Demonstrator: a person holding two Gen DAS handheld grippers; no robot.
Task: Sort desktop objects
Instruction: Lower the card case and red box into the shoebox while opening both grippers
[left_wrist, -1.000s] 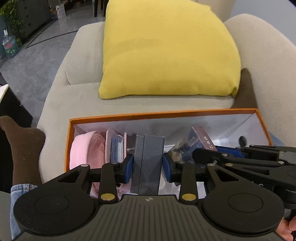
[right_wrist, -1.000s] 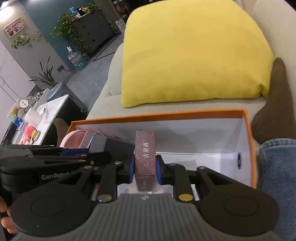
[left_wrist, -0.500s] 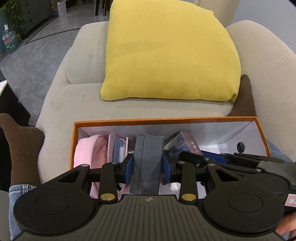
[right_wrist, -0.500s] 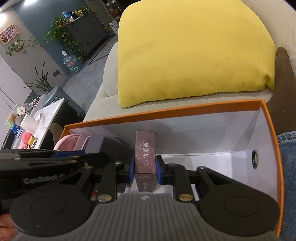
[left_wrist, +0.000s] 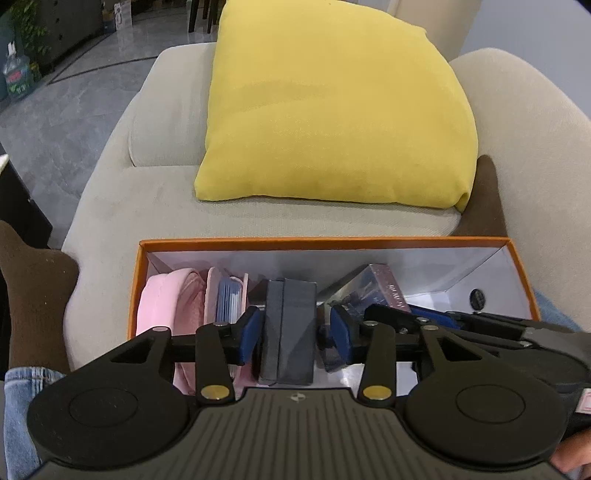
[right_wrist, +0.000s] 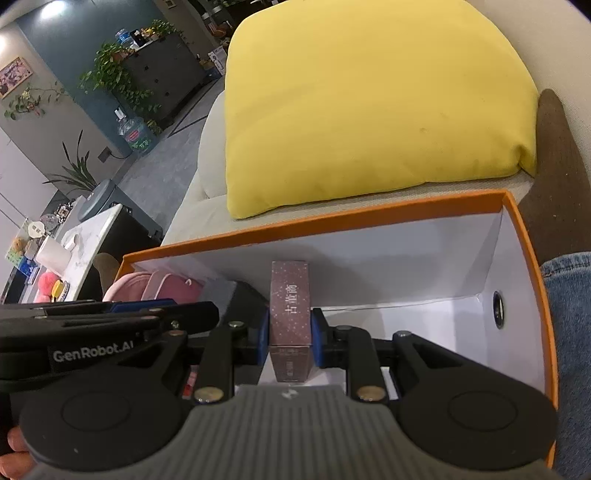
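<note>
Two fisheye views, each from just behind a hand-held gripper, look steeply down and forward along its fingers. Both sit very close over an orange box (left_wrist: 325, 242) on a beige sofa (left_wrist: 155, 206), facing a yellow cushion (left_wrist: 332, 110). The left view covers the box's left half; the right view covers its right end. Each catches the other tool at its edge.

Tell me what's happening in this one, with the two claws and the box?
A person is filling an orange box on a sofa, one claw in each hand. The left claw is opening around a dark grey case standing in the box: a gap shows at its right pad, while the left pad looks close to or touching it. The right claw is shut on an upright mauve carton beside it. Pink items fill the box's left end.
</note>
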